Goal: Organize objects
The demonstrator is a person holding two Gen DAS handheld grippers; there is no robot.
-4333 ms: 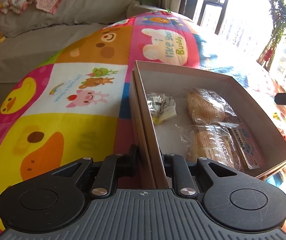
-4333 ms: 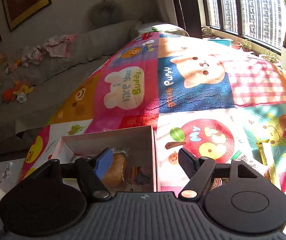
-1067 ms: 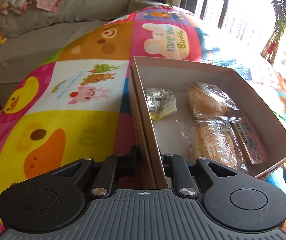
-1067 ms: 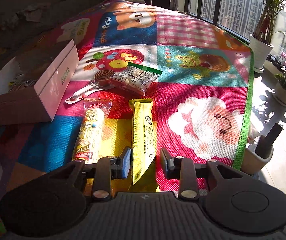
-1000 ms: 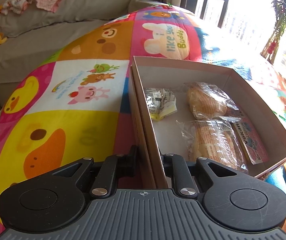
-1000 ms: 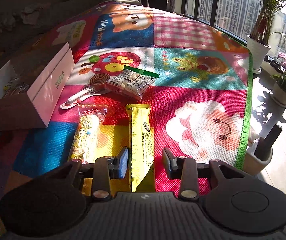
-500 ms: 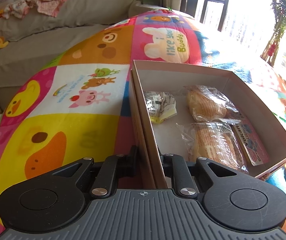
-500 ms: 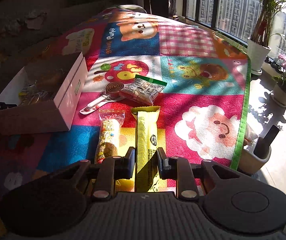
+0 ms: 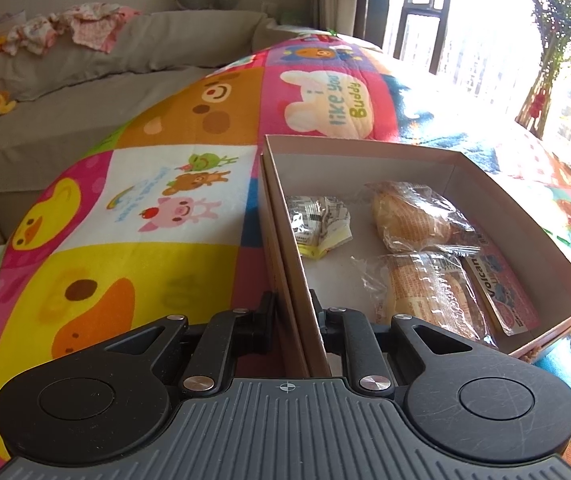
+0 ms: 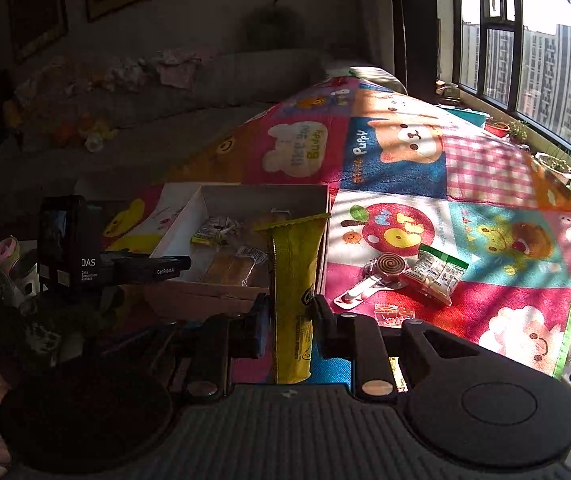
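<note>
Left tongs (image 9: 292,312) clamp the box (image 9: 525,216) wall — right tongs (image 10: 290,320) grip a yellow packet (image 10: 292,280).

Left gripper (image 9: 292,312) angled downward, jaws clamped on near wall of box (image 9: 525,240) — one finger outside, one inside. Right gripper (image 10: 289,320) angled downward, jaws closed on yellow packet (image 10: 293,280) — packet standing upright between fingers.

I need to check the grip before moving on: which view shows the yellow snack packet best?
The right wrist view: the yellow snack packet stands upright, clamped in the right tool, in front of the box. The left wrist view does not show it, only the box and its contents.
</note>
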